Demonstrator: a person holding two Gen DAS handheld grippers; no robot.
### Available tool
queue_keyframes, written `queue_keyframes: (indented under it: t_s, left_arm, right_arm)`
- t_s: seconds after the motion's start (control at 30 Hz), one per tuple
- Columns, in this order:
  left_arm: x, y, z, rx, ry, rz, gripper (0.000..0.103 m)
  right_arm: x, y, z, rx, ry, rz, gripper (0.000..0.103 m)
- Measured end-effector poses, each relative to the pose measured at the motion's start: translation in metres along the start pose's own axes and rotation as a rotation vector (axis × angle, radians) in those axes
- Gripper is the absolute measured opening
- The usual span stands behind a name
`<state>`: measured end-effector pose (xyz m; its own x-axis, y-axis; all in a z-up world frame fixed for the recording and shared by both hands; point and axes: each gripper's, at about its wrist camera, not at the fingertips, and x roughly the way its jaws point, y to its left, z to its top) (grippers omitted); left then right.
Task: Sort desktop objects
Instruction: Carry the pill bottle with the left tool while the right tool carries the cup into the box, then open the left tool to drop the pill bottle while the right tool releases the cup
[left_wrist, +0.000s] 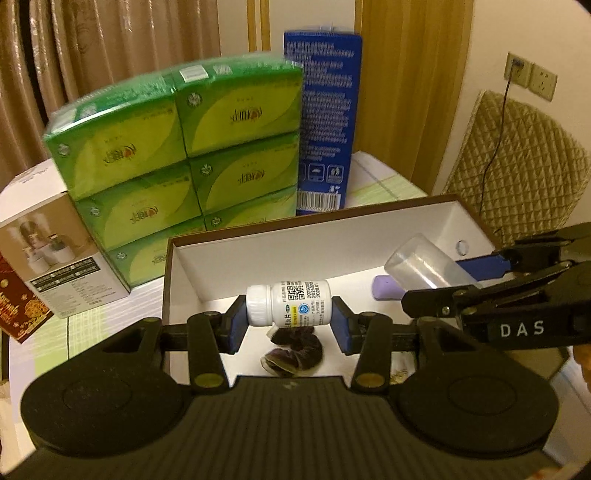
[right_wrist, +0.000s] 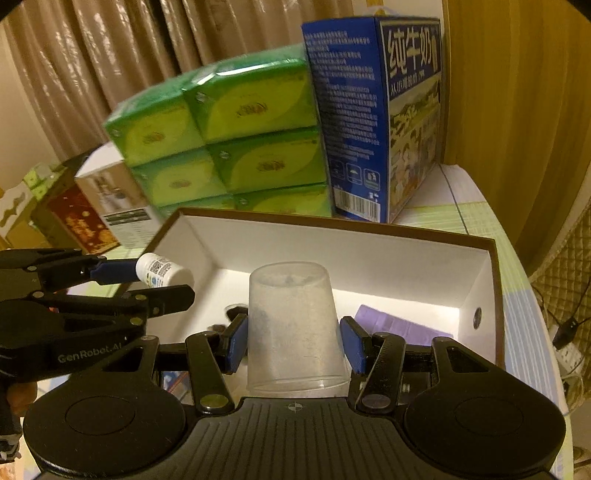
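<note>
Beige pleated curtains (left_wrist: 92, 48) hang behind the table, beside a wall socket (left_wrist: 530, 75) and quilted chair (left_wrist: 517, 162).

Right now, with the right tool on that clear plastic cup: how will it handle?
The clear plastic cup looks thin-walled, so probably light and apt to flex if squeezed hard. Its tapered, smooth sides may slip toward the narrow end. Set down sideways, it would likely roll.

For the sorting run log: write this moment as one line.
left tongs: shut on pill bottle | right tongs: shut on clear plastic cup | both over open box | inside: purple item
</note>
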<state>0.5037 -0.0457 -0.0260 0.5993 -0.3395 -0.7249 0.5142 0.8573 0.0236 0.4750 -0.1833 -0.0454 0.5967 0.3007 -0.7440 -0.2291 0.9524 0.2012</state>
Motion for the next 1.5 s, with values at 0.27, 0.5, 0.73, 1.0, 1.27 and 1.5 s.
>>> queue_keyframes:
  t_s: [0.27, 0.5, 0.73, 1.0, 1.27, 1.5]
  left_arm:
    - [0.040, 0.015, 0.008, 0.019, 0.055, 0.030, 0.042]
    - [0.064, 0.022, 0.014, 0.048, 0.082, 0.057, 0.042]
    - [0.080, 0.022, 0.021, 0.073, 0.095, 0.076, 0.042]
    - [0.088, 0.024, 0.021, 0.081, 0.102, 0.086, 0.042]
    - [0.085, 0.024, 0.021, 0.091, 0.093, 0.091, 0.042]
    - [0.081, 0.025, 0.021, 0.100, 0.089, 0.099, 0.044]
  right_arm:
    - [0.032, -0.012, 0.008, 0.010, 0.033, -0.029, 0.051]
    - [0.047, -0.017, 0.010, 0.007, 0.052, -0.039, 0.051]
    - [0.055, -0.016, 0.011, -0.002, 0.057, -0.036, 0.051]
    - [0.062, -0.016, 0.012, -0.006, 0.066, -0.035, 0.051]
    - [0.068, -0.016, 0.011, -0.010, 0.083, -0.035, 0.051]
    - [0.071, -0.014, 0.012, -0.009, 0.067, -0.025, 0.051]
